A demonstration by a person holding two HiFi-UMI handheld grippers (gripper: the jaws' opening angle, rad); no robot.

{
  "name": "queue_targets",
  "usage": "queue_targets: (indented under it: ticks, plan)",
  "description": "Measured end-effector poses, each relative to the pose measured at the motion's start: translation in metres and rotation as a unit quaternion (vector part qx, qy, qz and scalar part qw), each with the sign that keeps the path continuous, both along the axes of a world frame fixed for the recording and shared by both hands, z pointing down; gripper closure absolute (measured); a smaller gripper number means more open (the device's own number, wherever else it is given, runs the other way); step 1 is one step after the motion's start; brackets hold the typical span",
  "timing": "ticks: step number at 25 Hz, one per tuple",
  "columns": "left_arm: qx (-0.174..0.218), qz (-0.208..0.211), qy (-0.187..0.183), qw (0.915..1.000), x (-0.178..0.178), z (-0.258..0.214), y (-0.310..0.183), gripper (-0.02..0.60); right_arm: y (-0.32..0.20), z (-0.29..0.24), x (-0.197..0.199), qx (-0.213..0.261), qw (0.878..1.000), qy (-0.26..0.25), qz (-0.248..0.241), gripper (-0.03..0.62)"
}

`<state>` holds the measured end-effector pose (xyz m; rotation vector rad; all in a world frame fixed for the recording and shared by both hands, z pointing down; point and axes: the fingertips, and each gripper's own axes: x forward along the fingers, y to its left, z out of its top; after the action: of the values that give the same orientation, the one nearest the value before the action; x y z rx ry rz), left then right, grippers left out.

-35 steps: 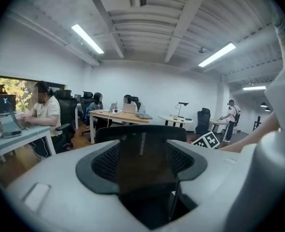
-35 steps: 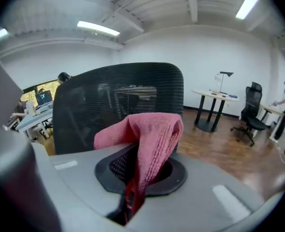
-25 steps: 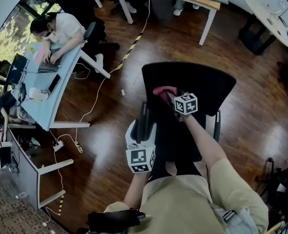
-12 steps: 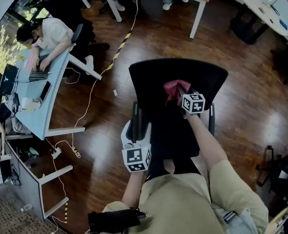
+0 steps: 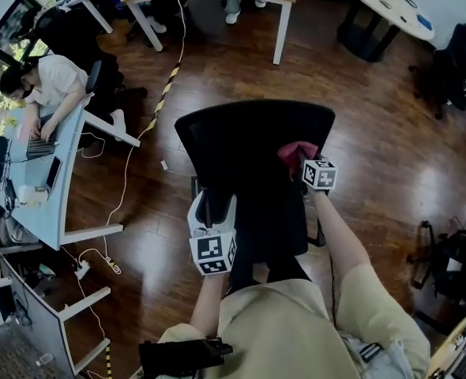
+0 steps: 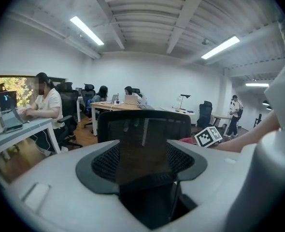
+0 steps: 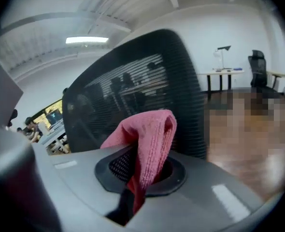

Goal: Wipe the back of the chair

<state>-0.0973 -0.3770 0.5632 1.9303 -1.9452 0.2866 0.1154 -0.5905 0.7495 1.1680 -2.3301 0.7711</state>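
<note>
While the right hand-held gripper (image 5: pixel 306 164) is clamping a pink cloth (image 5: pixel 296 151) at the upper right of the chair back (image 5: pixel 249 133), the left hand-held gripper (image 5: pixel 208 212) is hanging low beside the chair's left side, jaws together and empty. Wiping is judged to be under way; how much is already clean is not showing.

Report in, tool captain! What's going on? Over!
Left tool shut, held low. Right tool shut on pink cloth, at the right side of the chair back. Nothing blocking. Over.
</note>
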Motion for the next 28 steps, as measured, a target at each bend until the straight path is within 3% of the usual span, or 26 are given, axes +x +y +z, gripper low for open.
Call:
queue_targets:
  ticks: [3, 7, 10, 12, 16, 19, 21, 23, 25, 28]
  plan:
    - [-0.010, -0.028, -0.004, 0.9995, -0.023, 0.000, 0.015, 0.310, 0.036, 0.008, -0.098, -0.019, 0.993, -0.025, -0.111, 0.571]
    - [-0.017, -0.057, -0.013, 0.9981, -0.056, 0.000, 0.032, 0.310, 0.082, -0.012, -0.252, -0.013, 0.967, -0.093, -0.238, 0.571]
    - [-0.023, -0.075, -0.016, 0.9968, -0.073, 0.001, 0.041, 0.310, 0.100, -0.021, -0.324, -0.047, 0.954, -0.161, -0.248, 0.569]
    - [-0.029, -0.078, -0.016, 0.9964, -0.079, 0.003, 0.045, 0.310, 0.100, -0.019, -0.337, -0.067, 0.954, -0.184, -0.227, 0.569]
    - [-0.029, -0.063, -0.010, 0.9976, -0.083, 0.007, 0.040, 0.311, 0.074, -0.004, -0.285, -0.032, 0.973, -0.139, -0.184, 0.569]
    - [-0.025, -0.038, -0.003, 0.9990, -0.077, 0.011, 0.027, 0.313, 0.041, 0.011, -0.193, -0.024, 0.989, -0.102, -0.108, 0.569]
    - [-0.022, -0.019, 0.003, 0.9996, -0.065, 0.015, 0.015, 0.313, 0.023, 0.016, -0.117, -0.004, 0.997, -0.051, -0.052, 0.569]
    - [-0.019, 0.000, 0.009, 0.9998, -0.049, 0.019, 0.002, 0.313, 0.010, 0.017, -0.044, 0.012, 1.000, -0.004, 0.009, 0.569]
    - [-0.016, 0.017, 0.014, 0.9996, -0.032, 0.021, -0.008, 0.313, 0.006, 0.015, 0.007, 0.013, 0.999, 0.011, 0.046, 0.571]
    - [-0.012, 0.033, 0.015, 0.9993, -0.010, 0.021, -0.016, 0.313, 0.009, 0.015, 0.028, 0.003, 0.999, 0.005, 0.046, 0.571]
